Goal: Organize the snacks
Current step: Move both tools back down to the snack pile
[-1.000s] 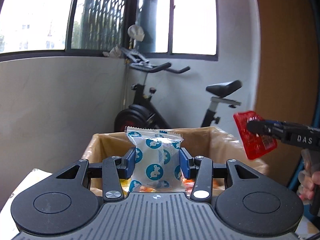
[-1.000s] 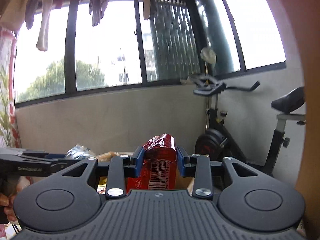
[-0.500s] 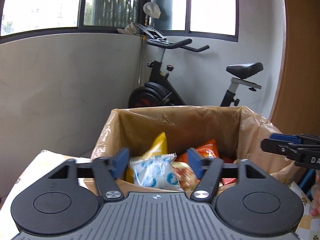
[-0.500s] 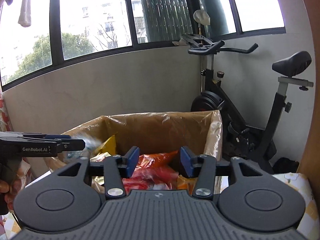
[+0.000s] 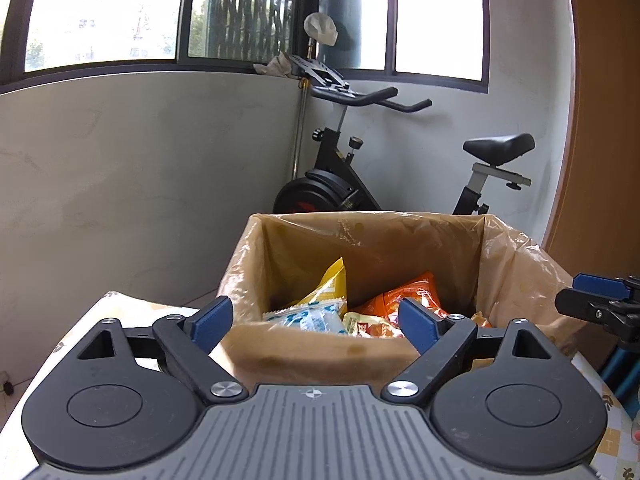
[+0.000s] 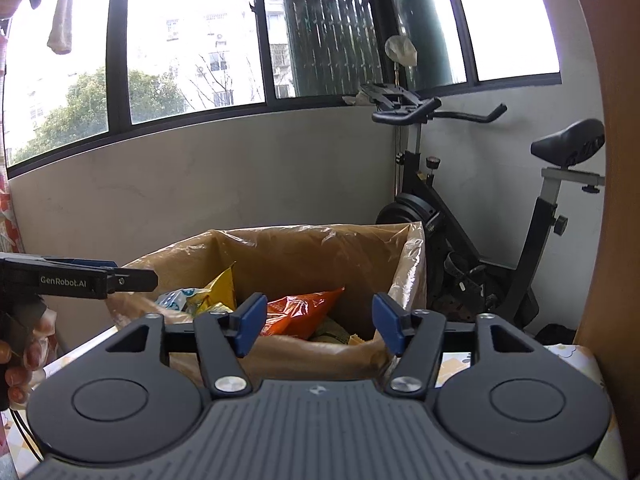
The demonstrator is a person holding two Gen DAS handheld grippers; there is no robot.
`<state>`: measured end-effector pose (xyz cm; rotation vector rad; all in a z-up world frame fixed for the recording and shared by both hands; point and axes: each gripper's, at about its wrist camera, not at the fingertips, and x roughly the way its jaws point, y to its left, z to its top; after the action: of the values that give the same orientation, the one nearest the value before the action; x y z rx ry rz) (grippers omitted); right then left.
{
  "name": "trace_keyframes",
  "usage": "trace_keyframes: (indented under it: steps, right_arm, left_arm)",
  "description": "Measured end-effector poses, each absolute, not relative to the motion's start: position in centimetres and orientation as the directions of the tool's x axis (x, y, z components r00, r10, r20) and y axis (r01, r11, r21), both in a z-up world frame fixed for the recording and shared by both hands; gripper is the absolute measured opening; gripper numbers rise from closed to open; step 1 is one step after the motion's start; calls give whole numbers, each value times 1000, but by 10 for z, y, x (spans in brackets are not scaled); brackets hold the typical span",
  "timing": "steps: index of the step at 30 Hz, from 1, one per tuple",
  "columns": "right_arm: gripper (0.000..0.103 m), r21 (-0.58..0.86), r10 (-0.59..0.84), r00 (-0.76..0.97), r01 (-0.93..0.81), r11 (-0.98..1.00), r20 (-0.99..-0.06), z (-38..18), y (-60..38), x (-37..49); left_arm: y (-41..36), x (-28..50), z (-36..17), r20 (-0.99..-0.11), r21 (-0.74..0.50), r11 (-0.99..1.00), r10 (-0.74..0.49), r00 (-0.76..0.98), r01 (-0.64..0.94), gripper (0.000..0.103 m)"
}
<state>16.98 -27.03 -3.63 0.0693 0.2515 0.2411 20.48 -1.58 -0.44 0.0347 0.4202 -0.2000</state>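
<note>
With both the left claw and right claw just spread and empty above the lined cardboard box, where the blue-and-white snack packet lies, a careless withdrawal could snag the loose plastic liner.

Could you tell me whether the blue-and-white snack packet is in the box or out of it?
In: the packet lies inside the lined box.

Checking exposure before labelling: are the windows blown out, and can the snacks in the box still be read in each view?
Left wrist: windows blown white, box evenly lit, snacks sharp. Right wrist: buildings show through the glass, orange packet clear; fisheye bends the frames.
</note>
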Motion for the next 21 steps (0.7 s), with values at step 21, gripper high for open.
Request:
trace_keyframes:
  steps: [21]
  right_arm:
    - [69, 48, 168, 921, -161, 986, -352, -125, -294, 104]
  left_arm:
    - [6, 167, -77, -510, -55, 979, -195, 838, 195, 96]
